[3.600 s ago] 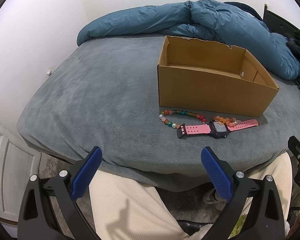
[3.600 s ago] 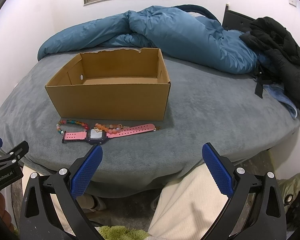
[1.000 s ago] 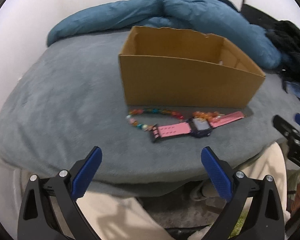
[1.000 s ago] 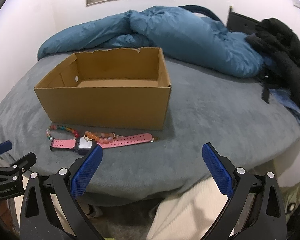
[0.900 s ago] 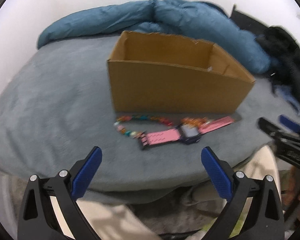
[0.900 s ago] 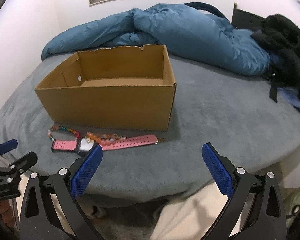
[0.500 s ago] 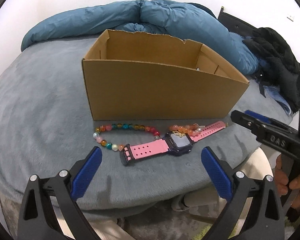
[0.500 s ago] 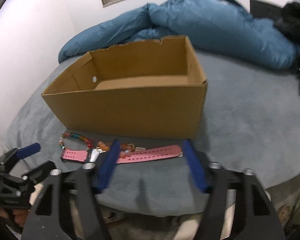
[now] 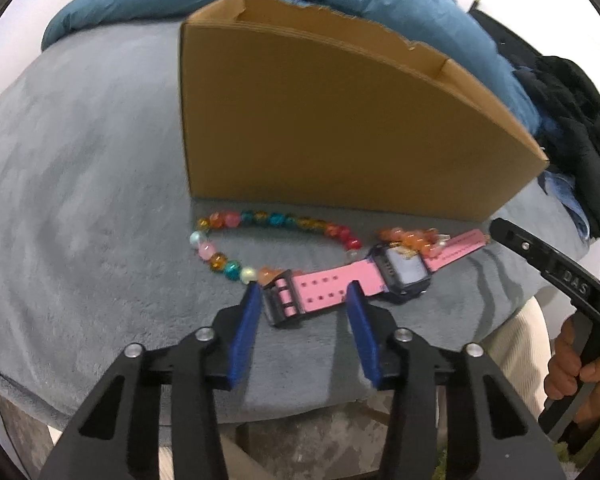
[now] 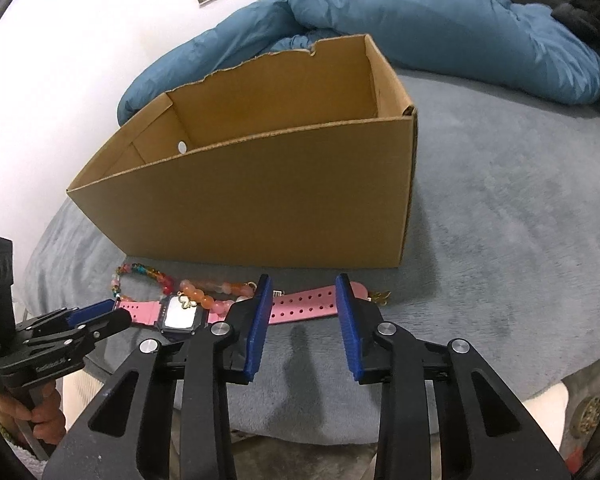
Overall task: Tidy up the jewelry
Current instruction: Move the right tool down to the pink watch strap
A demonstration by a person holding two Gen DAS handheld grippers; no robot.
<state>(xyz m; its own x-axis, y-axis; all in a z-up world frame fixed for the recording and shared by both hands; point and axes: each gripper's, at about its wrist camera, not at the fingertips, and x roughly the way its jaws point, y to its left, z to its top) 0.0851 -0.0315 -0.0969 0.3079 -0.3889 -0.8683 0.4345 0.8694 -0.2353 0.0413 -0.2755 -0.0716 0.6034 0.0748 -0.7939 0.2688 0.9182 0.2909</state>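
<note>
While both grippers' fingers are closing, still clear, the left gripper (image 9: 302, 300) and right gripper (image 10: 302, 300) are straddling opposite straps of the pink watch (image 9: 380, 274), probably to lift it level into the cardboard box (image 10: 260, 196)

Pink watch (image 9: 364, 276) and bead bracelets (image 9: 260, 232) lie flat before cardboard box (image 9: 332, 120).

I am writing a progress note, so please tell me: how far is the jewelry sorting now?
Done: nothing visible; what shows of the cardboard box inside is bare.
In hand: the left claw is closing around the buckle strap of the pink watch, and the right claw around its holed strap; neither grips yet.
Left: the watch, the multicolour bead bracelet and the orange bead bracelet lie on the grey blanket.
</note>
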